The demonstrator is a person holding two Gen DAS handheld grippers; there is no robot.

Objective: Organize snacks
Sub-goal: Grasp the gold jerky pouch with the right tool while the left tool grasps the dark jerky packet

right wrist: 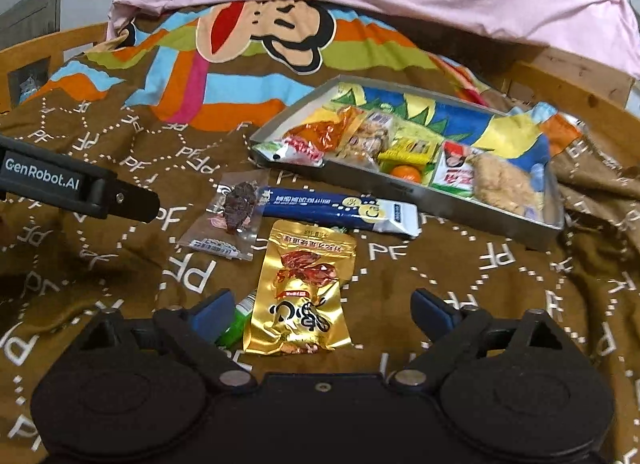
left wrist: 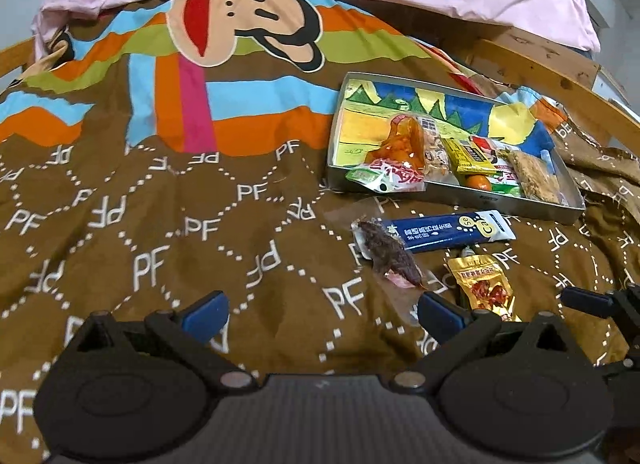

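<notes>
On the brown printed bedspread we are hovering both tools over the last loose snacks, and the layout is telling us the plan. Up at one o'clock in the right wrist view, the metal tray is already holding a row of packets, so that is plainly where everything is going. Three are waiting outside it: the gold packet lying flat at twelve o'clock just ahead of our right gripper, the blue stick pack beyond it alongside the tray's near wall, and the clear jerky pouch at eleven o'clock, overlapping the stick's end.

We are keeping the right gripper's jaws spread wide, nothing between the pads, straddling the gold packet's width; we judge that one is next. Our left gripper is likewise standing apart and empty, with the jerky pouch's corner near its right finger, probably lined up for that pouch.
</notes>
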